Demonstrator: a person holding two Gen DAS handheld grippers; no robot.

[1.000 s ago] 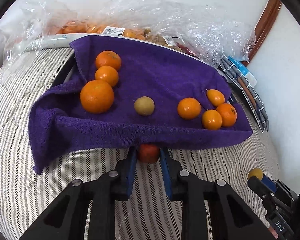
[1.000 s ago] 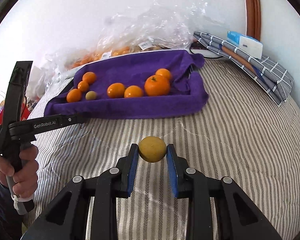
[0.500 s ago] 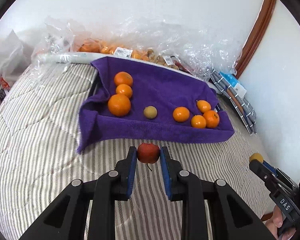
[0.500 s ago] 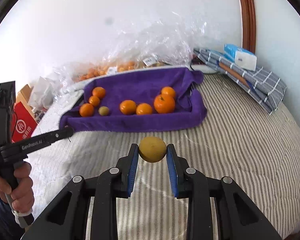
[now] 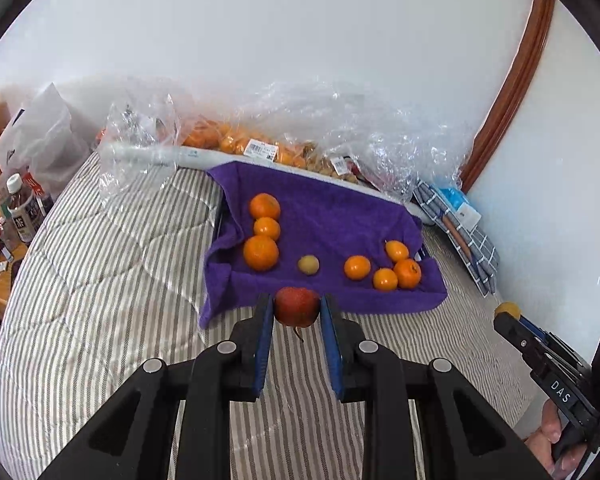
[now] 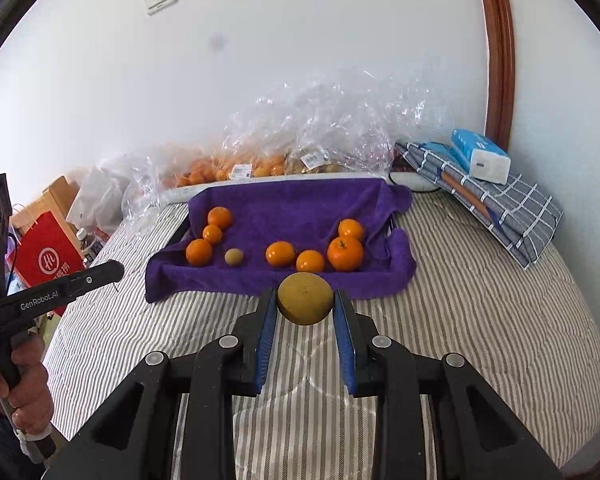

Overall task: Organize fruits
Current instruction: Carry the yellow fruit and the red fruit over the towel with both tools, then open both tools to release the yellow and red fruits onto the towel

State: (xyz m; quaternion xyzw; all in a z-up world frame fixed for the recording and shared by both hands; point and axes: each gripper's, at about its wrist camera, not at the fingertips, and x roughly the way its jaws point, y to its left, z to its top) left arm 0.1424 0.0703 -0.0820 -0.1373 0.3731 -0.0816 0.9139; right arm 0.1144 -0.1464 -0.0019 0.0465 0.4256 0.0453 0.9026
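Note:
My left gripper is shut on a red apple and holds it above the striped bed, short of the purple towel. My right gripper is shut on a yellow-green round fruit, also held above the bed before the towel. Several oranges and one small yellowish fruit lie on the towel. The oranges also show in the right wrist view. The right gripper shows at the right edge of the left wrist view.
Clear plastic bags of fruit lie behind the towel by the wall. A folded checked cloth with a tissue pack lies at the right. Bottles and a red bag stand off the bed's left side.
Both grippers have pulled back and up from the towel, each still holding its fruit. The towel and oranges look smaller and farther away.

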